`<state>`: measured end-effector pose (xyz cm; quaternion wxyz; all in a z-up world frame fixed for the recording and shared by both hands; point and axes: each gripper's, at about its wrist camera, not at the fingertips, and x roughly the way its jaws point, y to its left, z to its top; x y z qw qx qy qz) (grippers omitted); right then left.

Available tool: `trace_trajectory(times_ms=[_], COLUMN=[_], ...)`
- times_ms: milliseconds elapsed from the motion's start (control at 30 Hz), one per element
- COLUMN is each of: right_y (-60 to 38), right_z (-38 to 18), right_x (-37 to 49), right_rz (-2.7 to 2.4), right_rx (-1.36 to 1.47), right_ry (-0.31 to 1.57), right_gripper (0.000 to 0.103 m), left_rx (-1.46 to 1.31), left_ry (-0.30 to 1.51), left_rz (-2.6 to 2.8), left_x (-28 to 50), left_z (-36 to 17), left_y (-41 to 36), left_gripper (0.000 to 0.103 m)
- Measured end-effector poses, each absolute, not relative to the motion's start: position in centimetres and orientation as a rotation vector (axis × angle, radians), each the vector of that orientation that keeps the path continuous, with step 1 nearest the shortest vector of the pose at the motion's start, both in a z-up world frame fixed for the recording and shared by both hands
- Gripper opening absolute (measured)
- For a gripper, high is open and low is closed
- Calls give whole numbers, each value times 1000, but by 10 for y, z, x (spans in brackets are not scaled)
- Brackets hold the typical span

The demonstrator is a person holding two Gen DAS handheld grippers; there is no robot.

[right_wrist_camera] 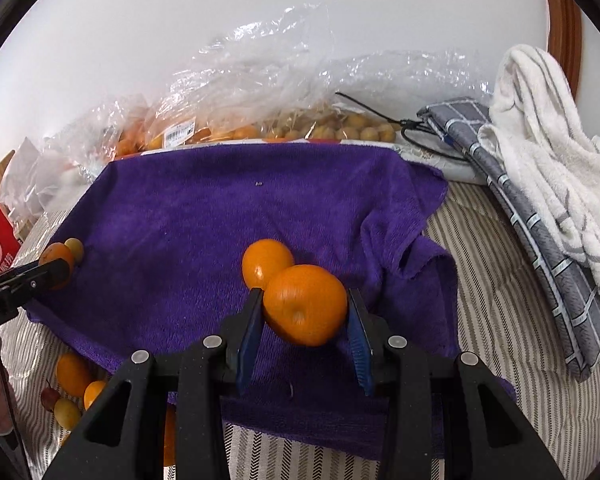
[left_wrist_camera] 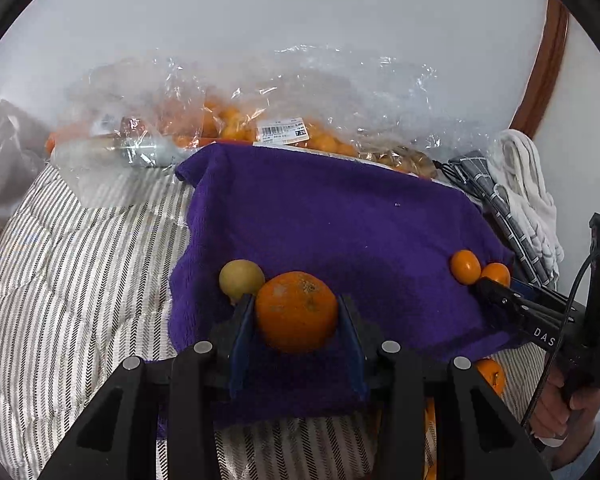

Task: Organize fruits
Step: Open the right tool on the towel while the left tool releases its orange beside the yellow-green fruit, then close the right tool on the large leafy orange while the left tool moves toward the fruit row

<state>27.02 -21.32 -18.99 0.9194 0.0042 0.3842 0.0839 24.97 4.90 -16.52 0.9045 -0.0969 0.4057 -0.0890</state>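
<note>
On towel [left_wrist_camera: 340, 216]: left gripper [left_wrist_camera: 296, 316] pinches mandarin [left_wrist_camera: 296, 312] beside yellow fruit [left_wrist_camera: 241, 279]; right gripper [right_wrist_camera: 305, 308] pinches orange [right_wrist_camera: 305, 304].

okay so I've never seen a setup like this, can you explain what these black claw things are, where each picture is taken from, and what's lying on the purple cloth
A person holds two hand-held grippers, each carrying a wide-angle camera looking along its fingers. One picture comes from the left gripper, clamped on a speckled orange beside a yellowish fruit. The other comes from the right gripper, clamped on a smooth orange touching another orange. All lie over a purple towel on striped bedding. Bags of fruit sit behind.
</note>
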Motion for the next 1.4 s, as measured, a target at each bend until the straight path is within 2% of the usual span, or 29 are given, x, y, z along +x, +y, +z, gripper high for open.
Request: trace_trajectory(times_ms=[133, 367, 633, 867, 1033, 1333, 1400], right_y=[-212, -206, -214, -214, -197, -184, -182], right_z=[-191, -189, -180, -157, -142, -161, -166], right_x=[271, 268, 260, 246, 225, 174, 170], right_rz=[162, 165, 149, 182, 183, 308, 336], right_rx=[6, -40, 0, 79, 3, -17, -10], right_ry=[805, 794, 767, 698, 711, 773, 796], right_gripper=[43, 58, 58, 58, 58, 58, 55], left_rx=[-186, -151, -130, -123, -81, -140, -156], left_ry=[850, 846, 838, 740, 712, 745, 757], left_rz=[-186, -169, -159, -135, -98, -131, -132], left_x=[250, 250, 249, 235, 213, 146, 138], left_z=[-167, -168, -166, -150, -141, -155, -161], left_y=[46, 42, 40, 48, 58, 93, 97], left_gripper=[39, 39, 43, 48, 48, 48, 48])
